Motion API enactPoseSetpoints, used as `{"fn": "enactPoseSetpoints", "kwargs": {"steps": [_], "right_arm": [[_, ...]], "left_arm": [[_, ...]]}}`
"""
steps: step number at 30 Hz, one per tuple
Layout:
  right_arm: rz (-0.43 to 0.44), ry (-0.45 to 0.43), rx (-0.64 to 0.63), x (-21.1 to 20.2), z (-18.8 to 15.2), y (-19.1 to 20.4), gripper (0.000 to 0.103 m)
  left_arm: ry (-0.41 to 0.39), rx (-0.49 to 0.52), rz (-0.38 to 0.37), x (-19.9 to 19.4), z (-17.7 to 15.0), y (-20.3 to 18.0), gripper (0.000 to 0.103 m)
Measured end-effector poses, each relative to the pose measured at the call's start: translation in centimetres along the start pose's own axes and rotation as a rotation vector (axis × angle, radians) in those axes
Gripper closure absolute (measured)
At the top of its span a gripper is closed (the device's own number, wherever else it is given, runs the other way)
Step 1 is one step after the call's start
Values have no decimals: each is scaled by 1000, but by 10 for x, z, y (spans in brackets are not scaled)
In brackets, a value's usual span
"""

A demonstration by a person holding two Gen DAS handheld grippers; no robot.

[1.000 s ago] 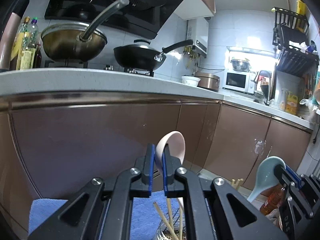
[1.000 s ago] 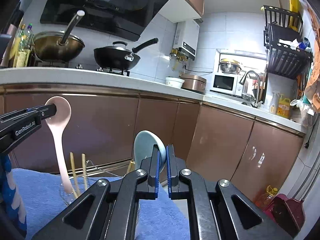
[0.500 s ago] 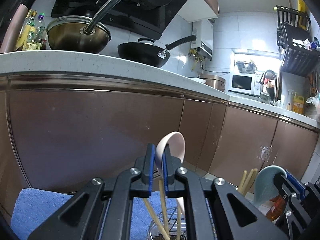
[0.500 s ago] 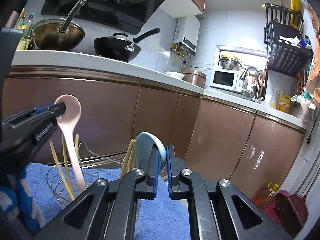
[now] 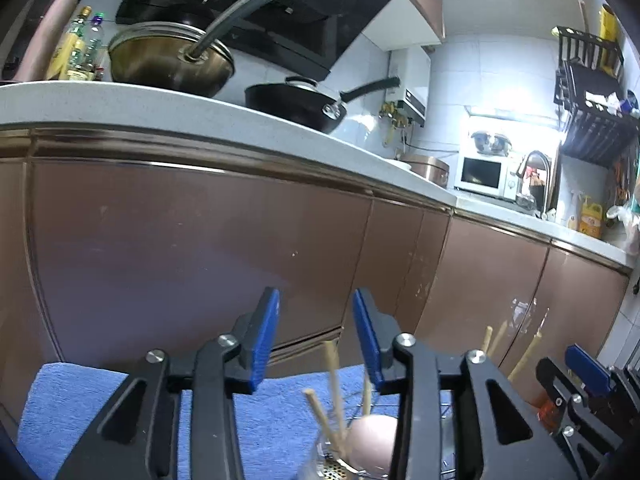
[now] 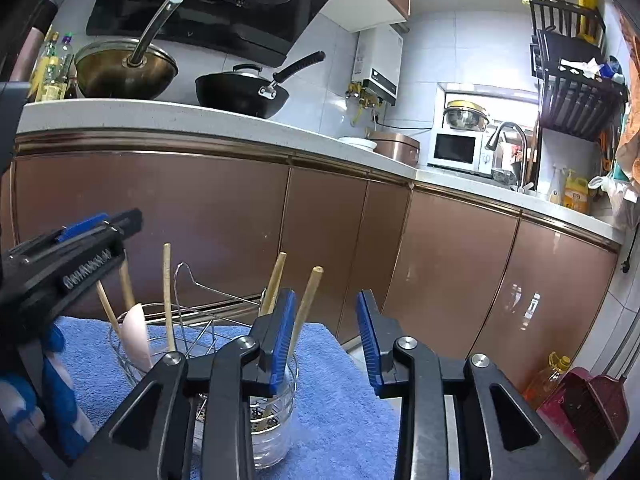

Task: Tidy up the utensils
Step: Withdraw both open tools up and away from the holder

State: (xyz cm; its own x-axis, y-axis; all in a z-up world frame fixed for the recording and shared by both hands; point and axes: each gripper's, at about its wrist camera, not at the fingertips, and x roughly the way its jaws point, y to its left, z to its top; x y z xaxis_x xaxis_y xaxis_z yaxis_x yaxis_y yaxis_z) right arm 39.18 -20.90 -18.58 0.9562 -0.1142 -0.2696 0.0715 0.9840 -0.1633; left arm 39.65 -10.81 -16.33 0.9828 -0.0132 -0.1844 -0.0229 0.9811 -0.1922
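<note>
Blue towel (image 6: 340,400) underfoot; left tool (image 5: 316,336) arms hide most of pink spoon (image 5: 372,440).

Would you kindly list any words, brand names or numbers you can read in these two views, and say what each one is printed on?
"GenRobot.AI": white lettering on the side of the left gripper, upside down in the right wrist view and blurred, so the reading is partly a guess.
Label on the yellow bottle by the sink: too small to read.
Labels on the bottles beside the stove: too blurred to read.
Markings on the water heater: too small to read.
</note>
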Motion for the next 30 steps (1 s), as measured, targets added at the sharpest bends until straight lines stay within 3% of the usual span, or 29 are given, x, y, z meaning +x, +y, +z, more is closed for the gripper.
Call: {"fn": "enactPoseSetpoints", "kwargs": {"steps": [9,20,30], "right_arm": [[-9,-3,23,-32,6,-17,68],[-7,31,130,-109,10,-53,49],[-40,17,278,-196,6,-92,47]], "left_arm": [[-48,50,56,-46,38,25,44],[-3,59,121,-123,57,72,39],[-36,-9,220,-208,88,134,35]]}}
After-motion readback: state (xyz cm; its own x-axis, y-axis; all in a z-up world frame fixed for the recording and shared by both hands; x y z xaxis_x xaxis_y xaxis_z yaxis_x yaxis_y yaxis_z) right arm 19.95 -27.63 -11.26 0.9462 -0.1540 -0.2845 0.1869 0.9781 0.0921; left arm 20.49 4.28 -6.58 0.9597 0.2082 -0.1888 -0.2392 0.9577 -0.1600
